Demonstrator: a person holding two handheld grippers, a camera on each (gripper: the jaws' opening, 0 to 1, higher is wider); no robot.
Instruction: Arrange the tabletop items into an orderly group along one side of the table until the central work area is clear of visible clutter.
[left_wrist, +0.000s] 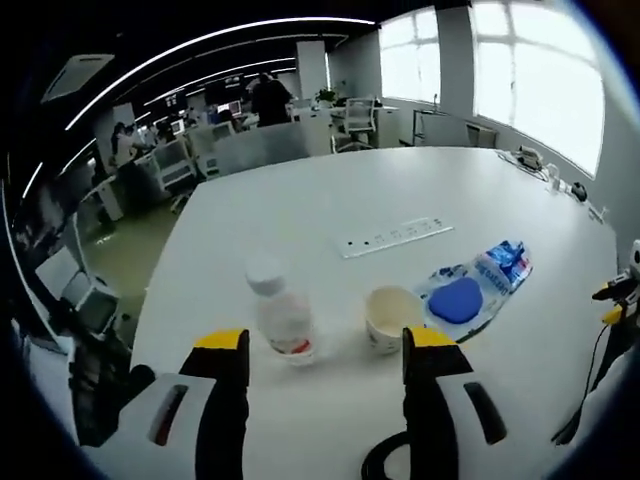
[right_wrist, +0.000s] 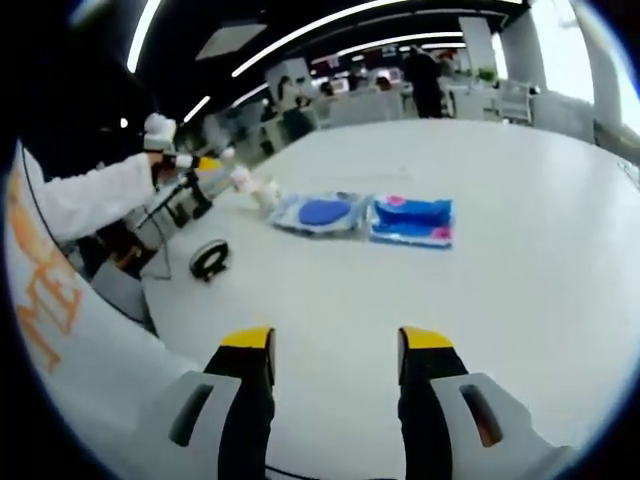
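**Both tools open and empty over the white desk**

In the left gripper view, the left tool (left_wrist: 325, 345) has its yellow-tipped jaws spread wide with nothing between them, poised above the desk (left_wrist: 330, 200). Just ahead of the left jaw stands a small clear bottle (left_wrist: 280, 315) with a white cap and a red band near its base, upright. Just ahead of the right jaw sits a paper cup (left_wrist: 390, 318), upright and open at the top, near the bottle but apart from it. Touching or nearly touching the cup's far side lies a clear bag (left_wrist: 475, 288) with a blue round thing inside and blue print at its far end. Beyond these, a white power strip (left_wrist: 395, 237) lies flat at mid-desk. A black cable (left_wrist: 590, 385) trails along the near right edge.

In the right gripper view, the right tool (right_wrist: 335, 345) is likewise wide open and holds nothing. Farther out on the desk (right_wrist: 500, 300) lie the clear bag (right_wrist: 320, 213) and, just beside it, a blue packet (right_wrist: 412, 220) with pink marks. At the left, a white sleeve (right_wrist: 95, 200) reaches in with the left tool (right_wrist: 205, 163); I cannot tell its jaw state from here. A black coil of cable (right_wrist: 208, 260) lies near it.
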